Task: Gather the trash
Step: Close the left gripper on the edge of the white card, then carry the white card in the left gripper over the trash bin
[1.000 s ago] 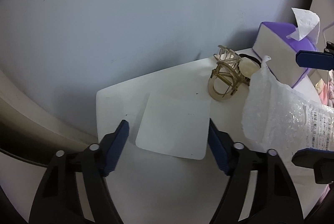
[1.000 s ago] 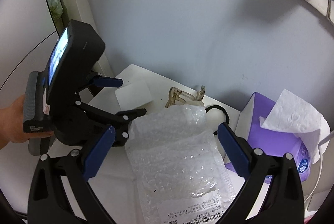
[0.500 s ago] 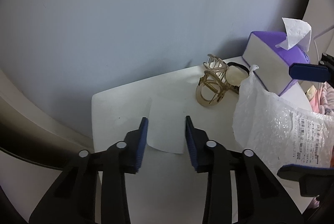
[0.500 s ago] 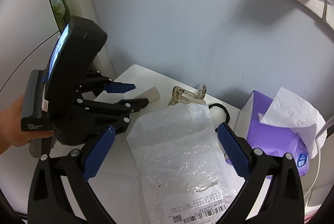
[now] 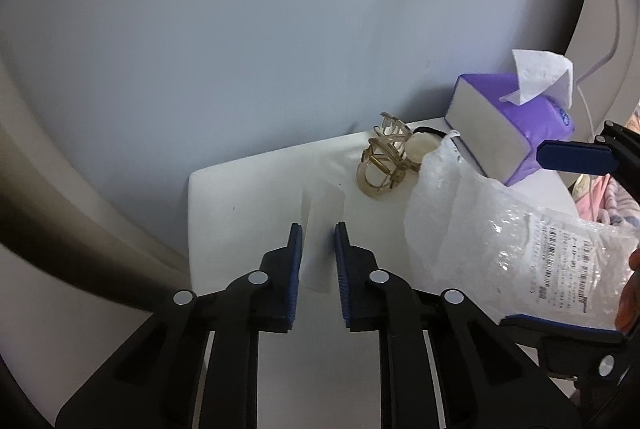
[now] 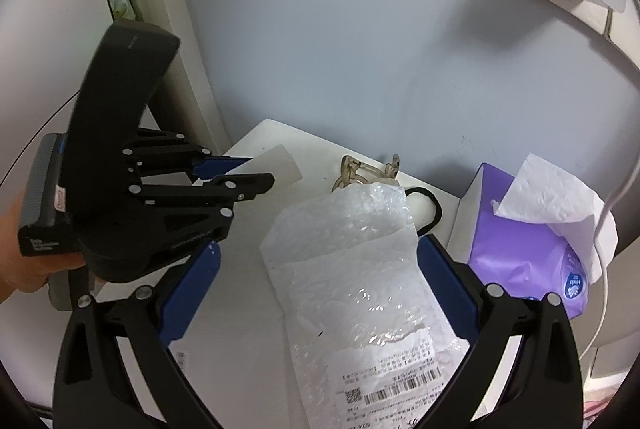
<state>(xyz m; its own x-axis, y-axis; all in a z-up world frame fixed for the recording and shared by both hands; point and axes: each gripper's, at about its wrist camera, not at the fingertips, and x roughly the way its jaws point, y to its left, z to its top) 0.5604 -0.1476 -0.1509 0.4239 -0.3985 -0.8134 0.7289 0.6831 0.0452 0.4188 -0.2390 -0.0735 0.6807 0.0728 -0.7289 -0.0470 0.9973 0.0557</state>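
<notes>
Blue-padded jaws of my left gripper are closing on the white paper slip, which stands on edge between them, its long axis running forward along the fingers toward the wall (pads look to be pinching it; the right wrist view shows it lifted off the white table). My right gripper hangs wide open, the bubble mailer lying lengthwise between its fingers, untouched. Beyond the mailer sit a hair claw and, farthest right, the purple tissue box. Left hand is nearer the slip, right nearer the mailer.
</notes>
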